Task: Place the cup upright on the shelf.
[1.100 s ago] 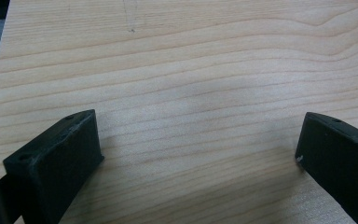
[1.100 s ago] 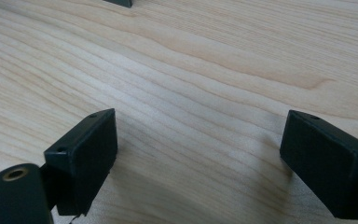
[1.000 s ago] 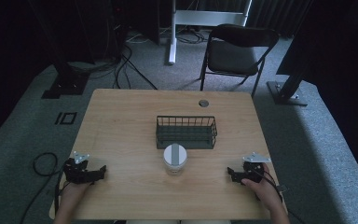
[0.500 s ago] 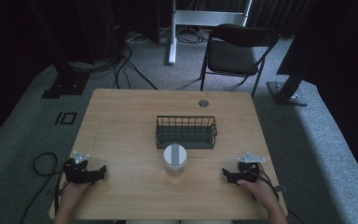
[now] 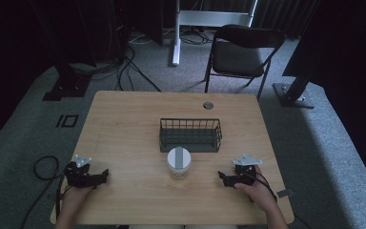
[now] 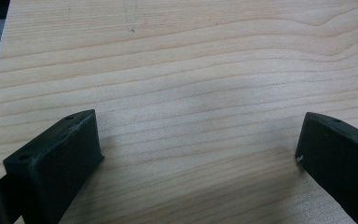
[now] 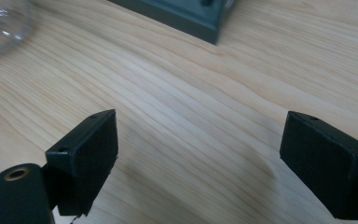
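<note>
From the high view I see my left gripper [image 5: 102, 175] low on the table [image 5: 124, 124] at about eight o'clock, my hand behind it at the near edge. Its jaws point toward three o'clock, across the bare wood, and they hold nothing. My right gripper [image 5: 223, 177] sits at about four o'clock, jaws pointing toward nine o'clock, at the jar [image 5: 178, 162]. The jar stands upright near the table's centre, a little toward six o'clock, with its pale lid on. It stands just beside the near wall of the wire basket [image 5: 190, 135], which lies at twelve o'clock from it. The right gripper is near the jar but apart from it; the left is well apart from it.

In the left gripper view, the left gripper [image 6: 198, 140] is spread wide, one jaw at seven o'clock in the picture and the other at four o'clock. Between them lies plain wood grain. I cannot tell whether the jaw tips touch the board.

In the right gripper view, the right gripper [image 7: 198, 135] is likewise released, jaws far apart at seven and four o'clock, nothing between them but table. The jar [image 7: 0, 21] shows as clear glass at ten o'clock, beyond the jaws. A corner of the basket [image 7: 191, 18] shows at twelve o'clock, resting on the wood.
</note>
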A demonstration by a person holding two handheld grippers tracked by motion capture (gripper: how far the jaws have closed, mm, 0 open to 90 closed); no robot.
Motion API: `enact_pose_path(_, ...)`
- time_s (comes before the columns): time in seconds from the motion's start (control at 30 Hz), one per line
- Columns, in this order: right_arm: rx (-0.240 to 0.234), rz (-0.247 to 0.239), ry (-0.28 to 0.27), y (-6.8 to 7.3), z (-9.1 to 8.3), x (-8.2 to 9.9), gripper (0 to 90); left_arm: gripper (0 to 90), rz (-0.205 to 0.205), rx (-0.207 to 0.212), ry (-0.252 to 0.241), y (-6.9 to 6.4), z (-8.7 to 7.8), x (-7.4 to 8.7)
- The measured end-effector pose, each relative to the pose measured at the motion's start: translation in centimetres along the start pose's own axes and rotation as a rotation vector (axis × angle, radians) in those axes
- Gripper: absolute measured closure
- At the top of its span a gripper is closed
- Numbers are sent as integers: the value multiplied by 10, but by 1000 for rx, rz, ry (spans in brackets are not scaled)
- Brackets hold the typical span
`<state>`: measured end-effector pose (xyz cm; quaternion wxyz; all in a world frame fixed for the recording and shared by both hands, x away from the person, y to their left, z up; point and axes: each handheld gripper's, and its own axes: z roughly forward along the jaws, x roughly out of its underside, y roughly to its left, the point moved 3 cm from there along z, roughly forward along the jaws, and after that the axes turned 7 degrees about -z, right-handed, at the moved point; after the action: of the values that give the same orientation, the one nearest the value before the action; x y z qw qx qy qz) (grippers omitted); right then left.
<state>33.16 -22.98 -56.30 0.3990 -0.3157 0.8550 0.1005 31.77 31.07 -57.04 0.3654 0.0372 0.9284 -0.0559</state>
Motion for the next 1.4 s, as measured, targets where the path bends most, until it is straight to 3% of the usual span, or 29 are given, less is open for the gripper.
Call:
enact_pose_path(0.63,-68,-43,-18,27,13,-18,134,1,0,0,0,0,0,0)
enact_pose_path(1.4,-227,-136,-79,74,26,-41,132,1,0,0,0,0,0,0)
